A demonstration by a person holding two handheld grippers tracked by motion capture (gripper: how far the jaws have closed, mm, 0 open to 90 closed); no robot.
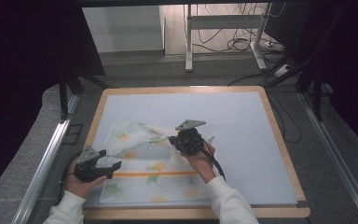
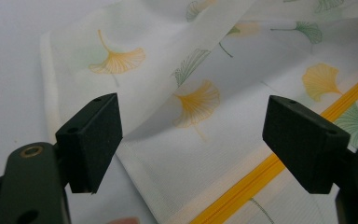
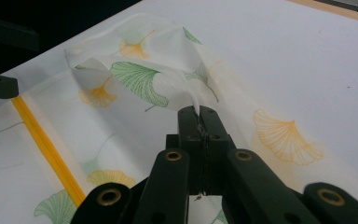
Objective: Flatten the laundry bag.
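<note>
A thin white cloth (image 1: 149,172) printed with orange and green ginkgo leaves and an orange stripe lies on the white mat. My right gripper (image 3: 198,111) is shut on a pinched fold of the cloth (image 3: 140,79), holding that part lifted and draped toward the left; from above the right gripper (image 1: 179,141) sits over the cloth's middle. My left gripper (image 1: 114,169) stands open at the cloth's left edge, its jaws wide apart. In the left gripper view the cloth (image 2: 205,98) lies beyond the left gripper (image 2: 193,147), with nothing pressed between its pads.
The white mat (image 1: 242,135) covers a wooden-edged table (image 1: 284,154); bare mat stretches to the right and far side. Metal rails run along both sides of the table. Beyond it are a desk frame (image 1: 223,32) and floor cables.
</note>
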